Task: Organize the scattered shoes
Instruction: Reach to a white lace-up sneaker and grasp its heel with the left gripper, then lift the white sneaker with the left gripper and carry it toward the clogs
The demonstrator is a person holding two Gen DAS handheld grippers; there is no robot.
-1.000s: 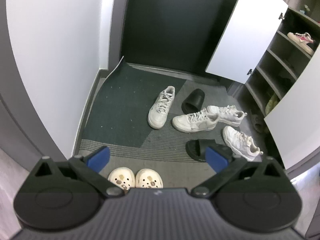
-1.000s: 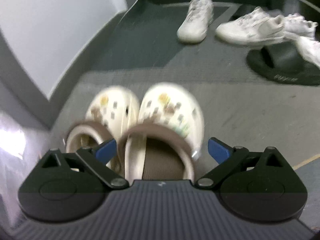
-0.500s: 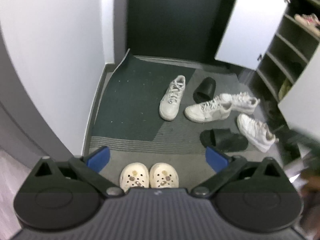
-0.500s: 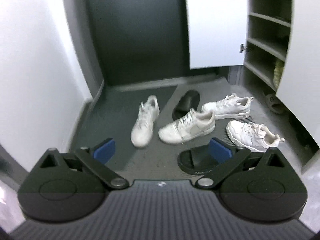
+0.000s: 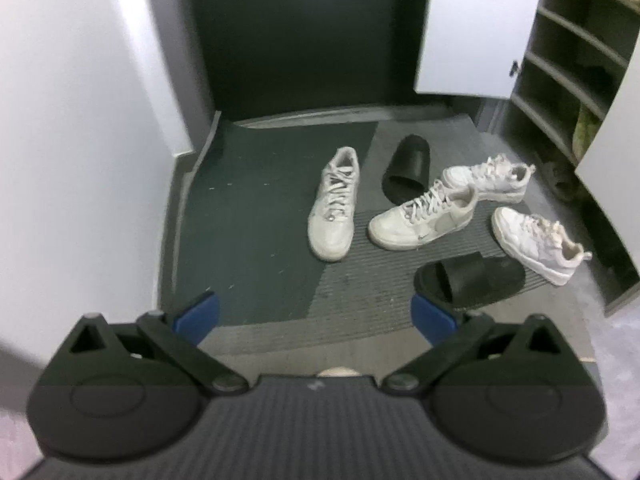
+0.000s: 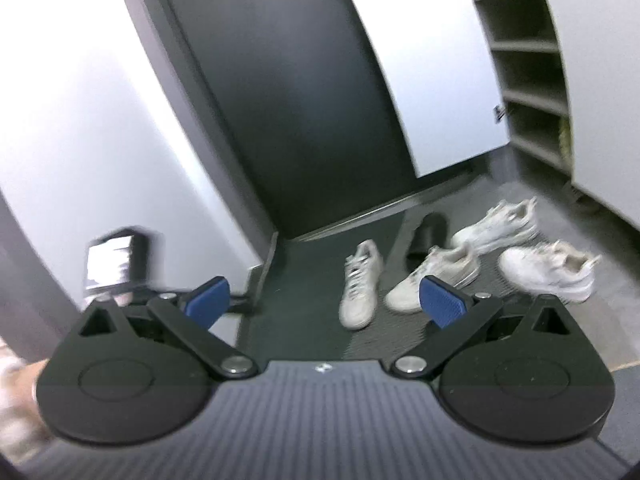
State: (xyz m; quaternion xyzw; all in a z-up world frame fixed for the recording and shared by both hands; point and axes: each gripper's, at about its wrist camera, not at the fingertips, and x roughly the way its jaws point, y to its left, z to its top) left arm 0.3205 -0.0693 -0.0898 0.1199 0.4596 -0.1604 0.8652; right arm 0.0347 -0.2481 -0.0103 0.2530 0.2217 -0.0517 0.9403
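Several white sneakers lie scattered on the entry mat: one (image 5: 334, 204) pointing at me, one (image 5: 424, 218) on its side, two more (image 5: 490, 178) (image 5: 538, 242) to the right. A black slide (image 5: 408, 166) lies behind them and another (image 5: 470, 278) in front. My left gripper (image 5: 314, 316) is open and empty, held above the mat's near edge. My right gripper (image 6: 326, 300) is open and empty, higher up; the sneakers (image 6: 360, 284) (image 6: 434, 278) show past it. A sliver of a cream clog (image 5: 336, 371) peeks over the left gripper's body.
An open shoe cabinet (image 5: 568, 80) with shelves stands at the right, its white door (image 5: 472, 28) swung out. A dark door (image 5: 300, 36) closes the back. A white wall (image 5: 80, 120) runs along the left. The left gripper's hand-held device (image 6: 116, 264) shows blurred at left in the right wrist view.
Both grippers rose and moved forward; the cream clogs dropped out of view below them. The right view swung up from the clogs to the doorway. Both stayed open.
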